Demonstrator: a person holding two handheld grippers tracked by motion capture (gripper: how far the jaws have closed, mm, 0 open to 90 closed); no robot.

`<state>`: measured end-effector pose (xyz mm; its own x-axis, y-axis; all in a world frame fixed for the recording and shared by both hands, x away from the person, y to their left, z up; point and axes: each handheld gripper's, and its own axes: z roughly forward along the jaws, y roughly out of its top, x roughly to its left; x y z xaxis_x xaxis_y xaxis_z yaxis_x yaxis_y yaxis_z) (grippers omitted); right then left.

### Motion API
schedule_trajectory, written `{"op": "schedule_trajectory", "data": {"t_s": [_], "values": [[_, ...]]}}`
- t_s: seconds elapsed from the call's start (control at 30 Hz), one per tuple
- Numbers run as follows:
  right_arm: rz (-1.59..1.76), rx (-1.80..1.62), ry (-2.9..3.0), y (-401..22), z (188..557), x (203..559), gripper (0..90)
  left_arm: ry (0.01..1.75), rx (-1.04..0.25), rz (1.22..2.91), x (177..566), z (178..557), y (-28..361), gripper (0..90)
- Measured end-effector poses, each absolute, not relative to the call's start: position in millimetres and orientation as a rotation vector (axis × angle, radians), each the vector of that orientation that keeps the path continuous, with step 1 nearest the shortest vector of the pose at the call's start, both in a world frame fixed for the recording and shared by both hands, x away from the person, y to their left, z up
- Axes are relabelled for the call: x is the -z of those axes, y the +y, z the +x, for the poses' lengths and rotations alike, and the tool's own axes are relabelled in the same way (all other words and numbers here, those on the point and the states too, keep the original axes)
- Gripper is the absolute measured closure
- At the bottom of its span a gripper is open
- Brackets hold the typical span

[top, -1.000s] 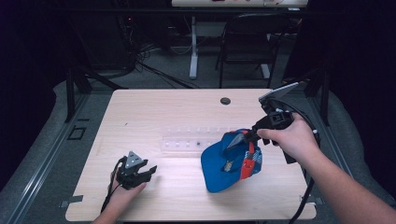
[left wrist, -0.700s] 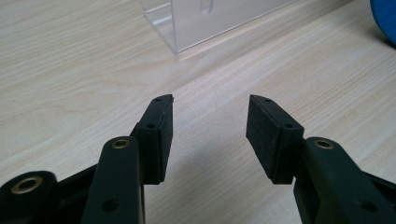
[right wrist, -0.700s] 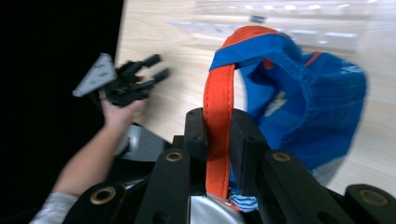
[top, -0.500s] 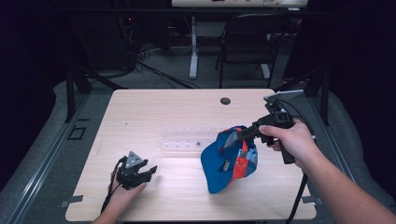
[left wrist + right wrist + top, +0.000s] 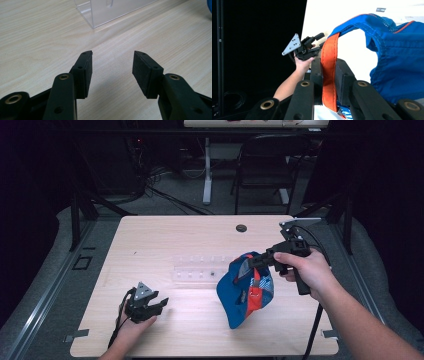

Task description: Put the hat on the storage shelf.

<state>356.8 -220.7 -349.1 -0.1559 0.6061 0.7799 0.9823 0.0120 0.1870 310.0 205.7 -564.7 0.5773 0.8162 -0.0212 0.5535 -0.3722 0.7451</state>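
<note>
Nearest the table's (image 5: 150, 240) front edge, toward the left corner: left gripper (image 5: 159, 303) low over the bare wood, jaws spread wide with nothing between them, both pads (image 5: 143, 72) clear in the left gripper view. Grey three-cornered plate on top, cable trailing back along the hand (image 5: 131, 330).

Further in, right of the table's middle: blue cap (image 5: 245, 290), hanging off the tabletop, crown drooping with its lower edge at or near the wood; contact not discernible. Blue fabric with orange trim and an orange strap (image 5: 329, 72), mesh weave at the upper part, a white-and-blue patterned patch low down.

Right gripper (image 5: 255, 261) clamped on that orange strap, jaws pressed flat against both sides of it, held by the right hand (image 5: 305, 270).

Beyond the cap toward the table's centre: clear plastic tray (image 5: 200, 271), lying flat. Near the far edge: small dark round grommet (image 5: 241, 227).
</note>
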Motion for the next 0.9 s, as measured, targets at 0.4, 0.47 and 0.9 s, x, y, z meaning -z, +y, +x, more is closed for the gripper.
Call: {"op": "schedule_trajectory", "data": {"t_s": [0.4, 0.47, 0.9], "values": [[-1.599, 1.082, -1.8, -222, 354, 333, 78.6, 1.066, -0.458, 2.073, 565, 309, 202, 49.2], [-1.596, 1.096, -1.796, -221, 355, 331, 78.6, 1.065, -0.454, 2.074, 565, 309, 202, 48.7], [-1.574, 1.162, -1.783, -217, 360, 322, 78.6, 0.991, -0.489, 2.027, 557, 299, 192, 49.3]]}}
